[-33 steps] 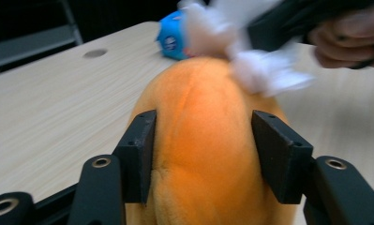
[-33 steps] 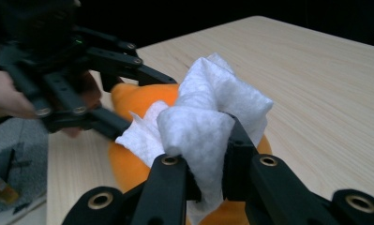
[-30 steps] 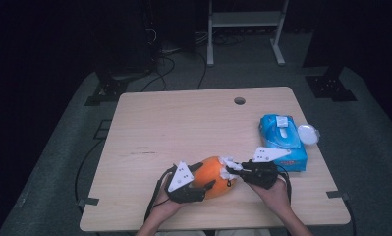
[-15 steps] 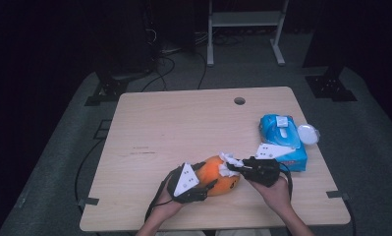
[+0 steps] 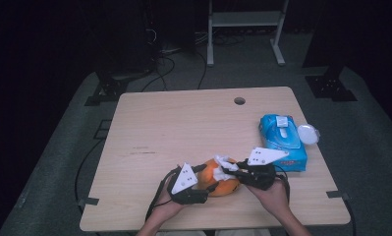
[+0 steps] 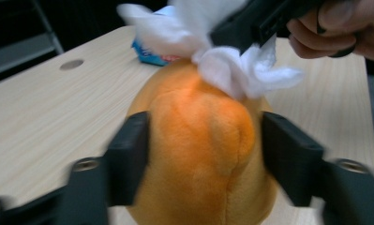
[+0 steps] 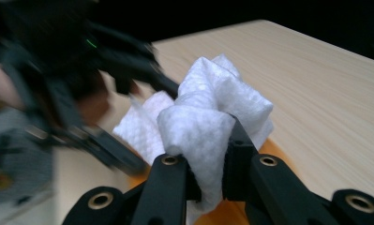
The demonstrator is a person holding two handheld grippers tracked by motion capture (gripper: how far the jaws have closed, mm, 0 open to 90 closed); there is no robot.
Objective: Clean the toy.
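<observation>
An orange plush toy (image 5: 222,179) lies near the table's front edge. My left gripper (image 5: 206,184) grips it from the left, one black jaw pressed to each side of the plush (image 6: 203,140). The jaws have just eased a little wider, with the toy still between them. My right gripper (image 5: 229,169) comes in from the right, shut on a crumpled white wipe (image 7: 213,108). The wipe (image 6: 227,70) rests on the top of the toy. A strip of orange (image 7: 269,150) shows under the right jaws.
A blue pack of wipes (image 5: 282,140) lies at the right side of the table (image 5: 183,128), with a round white lid (image 5: 307,132) beside it. A cable hole (image 5: 239,101) sits near the far edge. Dark floor, cables and a metal stand lie beyond.
My right gripper has lifted slightly with the wipe over the toy. The left hand and the plush have stayed in place.
</observation>
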